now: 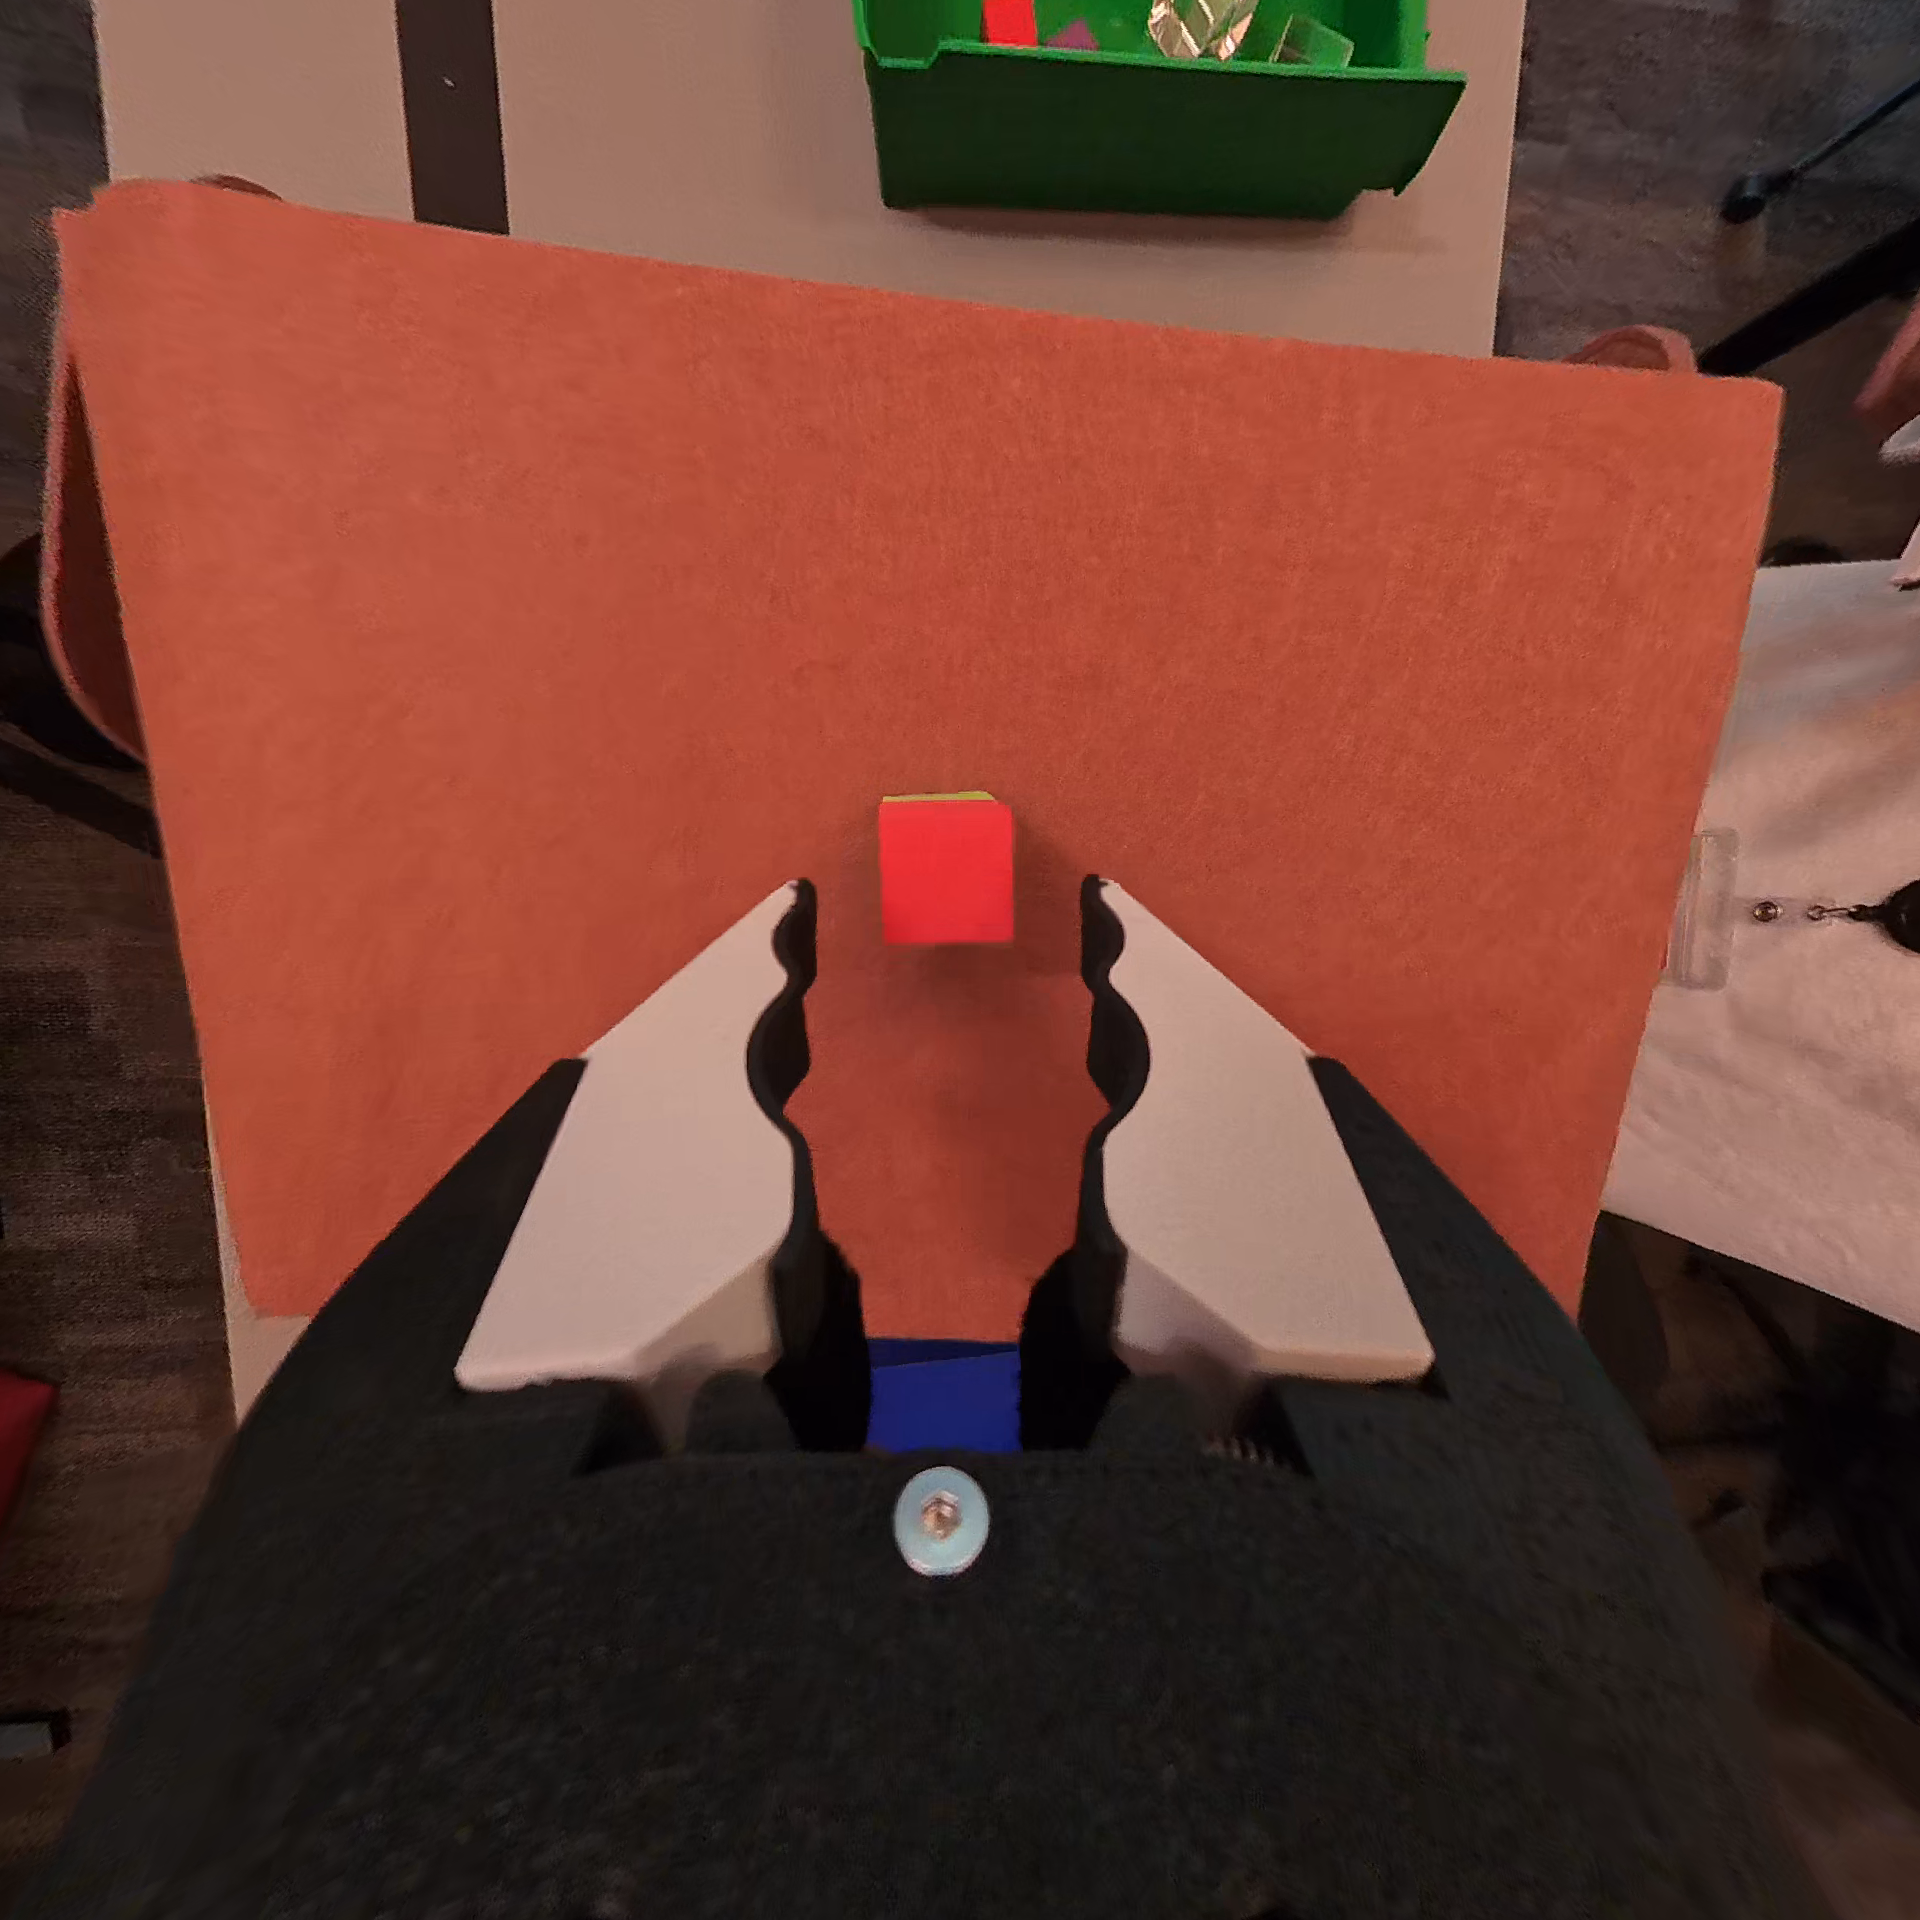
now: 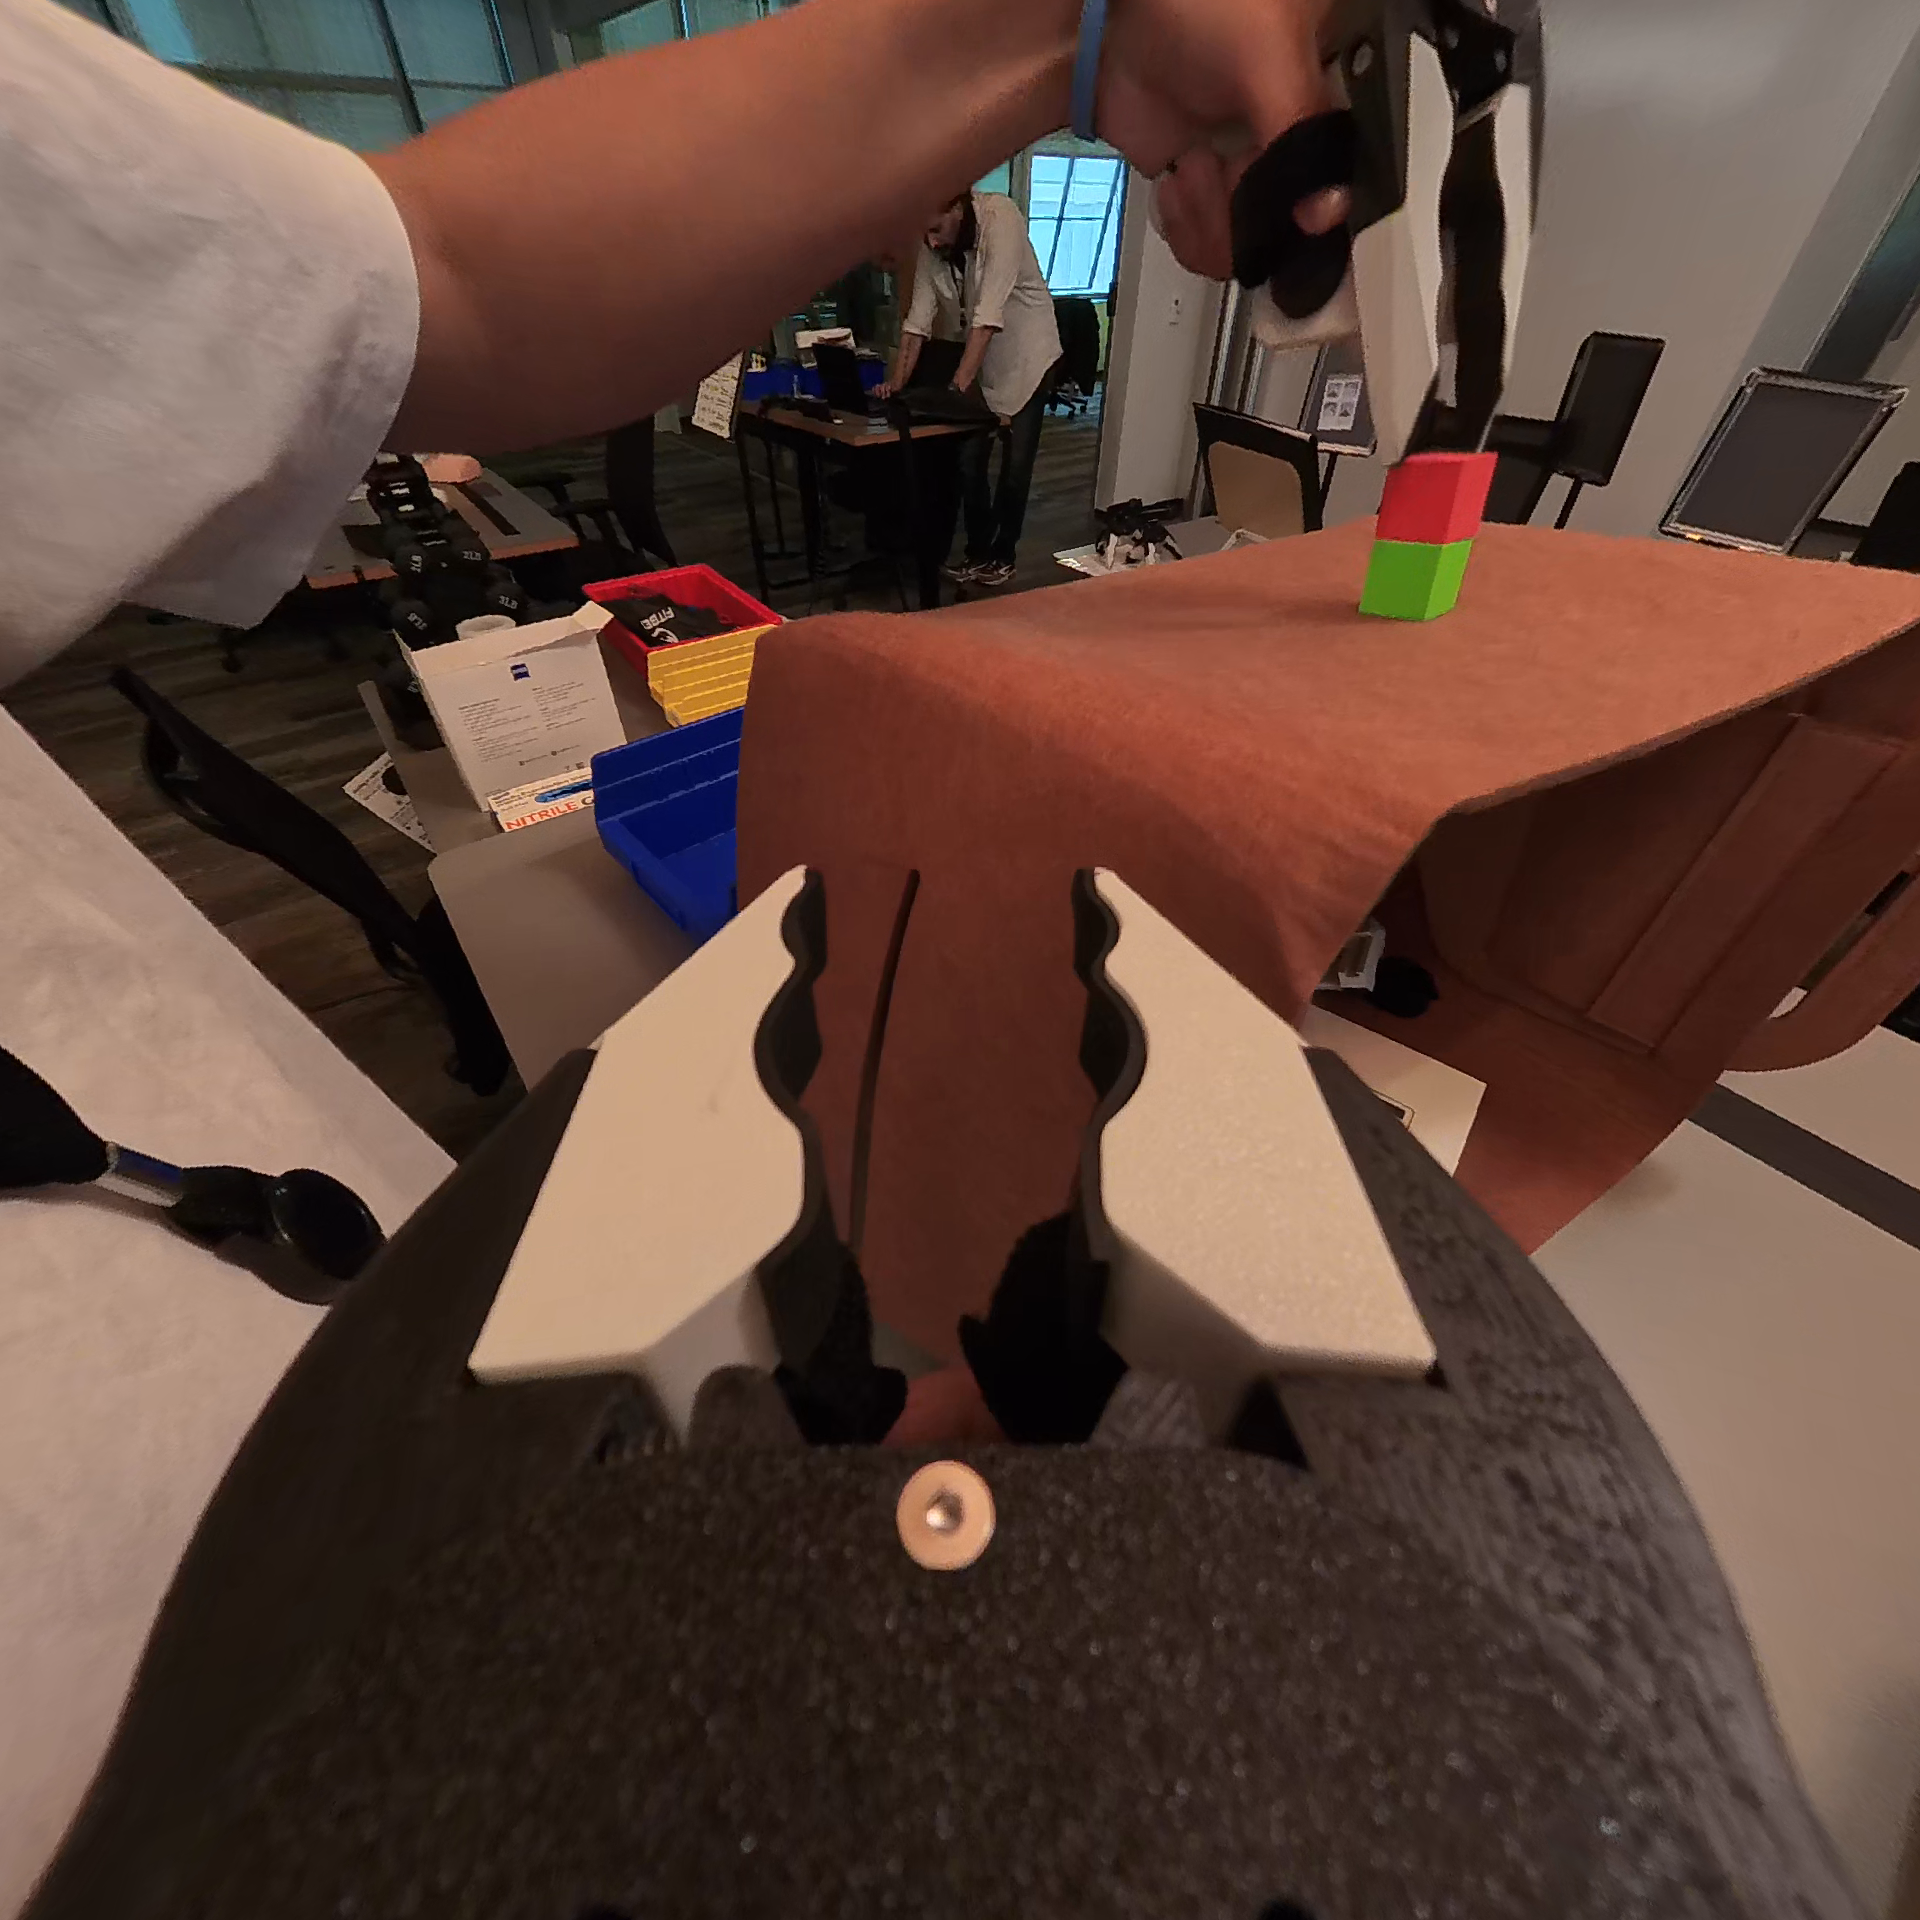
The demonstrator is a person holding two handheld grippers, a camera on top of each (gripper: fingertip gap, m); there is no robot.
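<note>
- While the left tongs (image 1: 948,904) hang spread apart and empty just above the red cube (image 1: 945,883), that cube sits stacked on a green cube (image 2: 1415,580), mid-mat (image 1: 520,623) on the desk.
- Right tongs (image 2: 948,904), also spread and empty, sit well apart at the mat's draped edge; left is nearer.

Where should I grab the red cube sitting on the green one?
Judging by its pose, pinch the red cube from above across its two flat side faces; the open left gripper already straddles it. Stay above the green cube so it isn't nudged.

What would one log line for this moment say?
left gripper: open, above red cube | red cube on green cube | right gripper: open, empty
</note>
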